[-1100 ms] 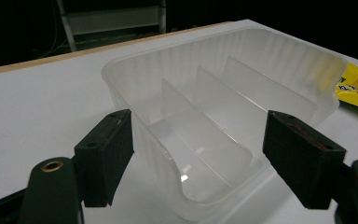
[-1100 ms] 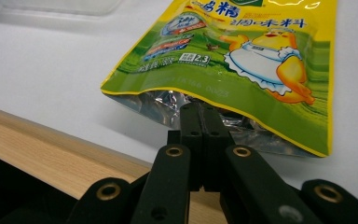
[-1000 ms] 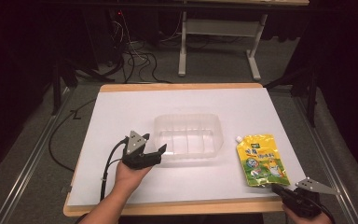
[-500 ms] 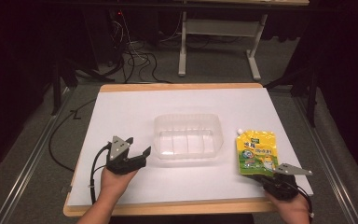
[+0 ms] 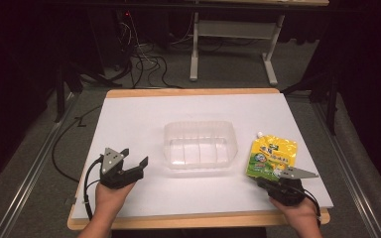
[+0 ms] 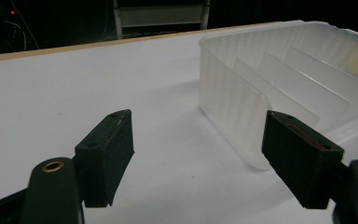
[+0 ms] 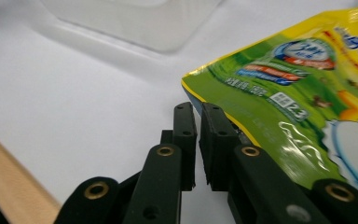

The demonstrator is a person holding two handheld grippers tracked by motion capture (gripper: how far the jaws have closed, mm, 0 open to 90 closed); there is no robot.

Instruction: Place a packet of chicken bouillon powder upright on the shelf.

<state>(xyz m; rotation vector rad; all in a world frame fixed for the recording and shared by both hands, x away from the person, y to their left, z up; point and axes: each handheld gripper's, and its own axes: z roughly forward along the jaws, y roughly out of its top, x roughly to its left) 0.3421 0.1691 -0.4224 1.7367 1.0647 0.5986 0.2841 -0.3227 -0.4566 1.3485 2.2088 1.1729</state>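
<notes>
Both grippers (image 5: 129,168) (image 5: 273,179): black bodies, grey triangular top plates, brass rivets at jaw pivots, black cables trailing behind.

Overhead light brightens the white table (image 5: 129,119); surroundings at twelve o'clock stay dark. Soft blur throughout, near jaws unsharp, pouch (image 7: 307,84) glares.

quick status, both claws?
Left claw: open, empty, beside the clear plastic tub.
Right claw: shut on the yellow-green printed pouch edge.

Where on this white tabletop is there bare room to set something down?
Free: the far strip behind the clear container, and the left side beyond the left tongs. Crowded: the right, where the yellow-green pouch lies beside the container with the right tongs at its near edge.
</notes>
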